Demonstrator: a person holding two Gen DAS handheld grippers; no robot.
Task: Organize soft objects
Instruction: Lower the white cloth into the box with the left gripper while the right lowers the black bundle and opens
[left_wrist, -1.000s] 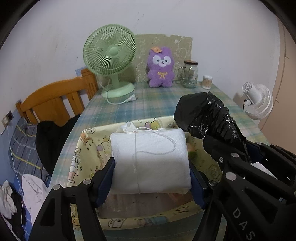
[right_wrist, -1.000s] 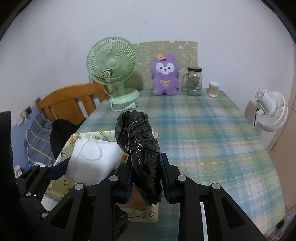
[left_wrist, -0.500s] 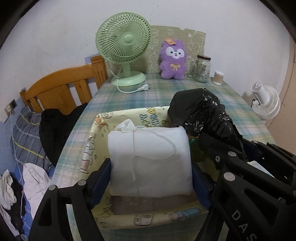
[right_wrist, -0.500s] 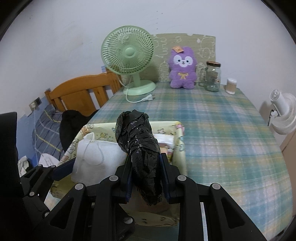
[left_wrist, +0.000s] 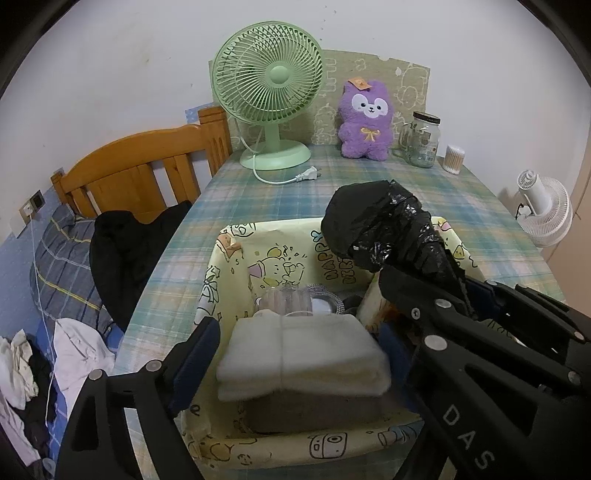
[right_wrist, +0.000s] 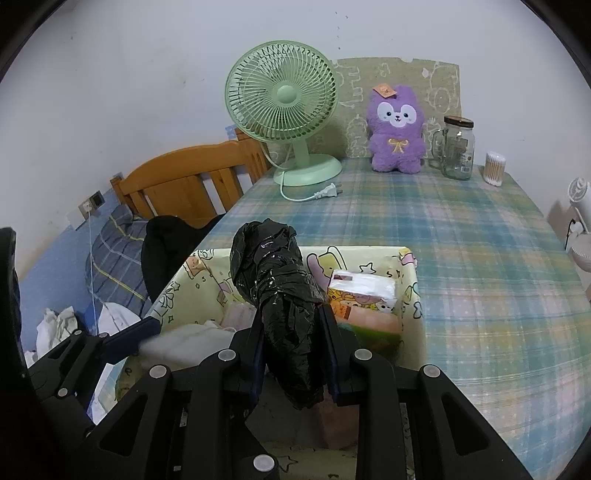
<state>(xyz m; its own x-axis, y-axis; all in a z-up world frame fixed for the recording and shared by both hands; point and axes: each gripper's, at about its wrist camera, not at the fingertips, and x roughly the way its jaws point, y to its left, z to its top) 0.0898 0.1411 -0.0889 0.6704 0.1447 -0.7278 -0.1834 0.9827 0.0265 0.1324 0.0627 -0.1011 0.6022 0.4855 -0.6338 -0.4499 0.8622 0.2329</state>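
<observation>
Right wrist alone shows tissue pack (right_wrist: 364, 286) behind black bag (right_wrist: 280, 295)

1. Left wrist view – close above the storage box (left_wrist: 258, 448), angled down along the bench (left_wrist: 280, 199) toward the wall.
2. Right wrist view – beside it (slightly rightward), same heading; both share box, green fan (right_wrist: 282, 107), purple plush (right_wrist: 397, 129).

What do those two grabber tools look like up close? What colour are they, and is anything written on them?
Both are matte black plastic, built from angular linkage arms joined by round silver screw heads. The left gripper and right gripper each end in two flat fingers faced with dark blue pads. One frame carries pale raised letters, "DAS". No cables or sleeves show.
</observation>
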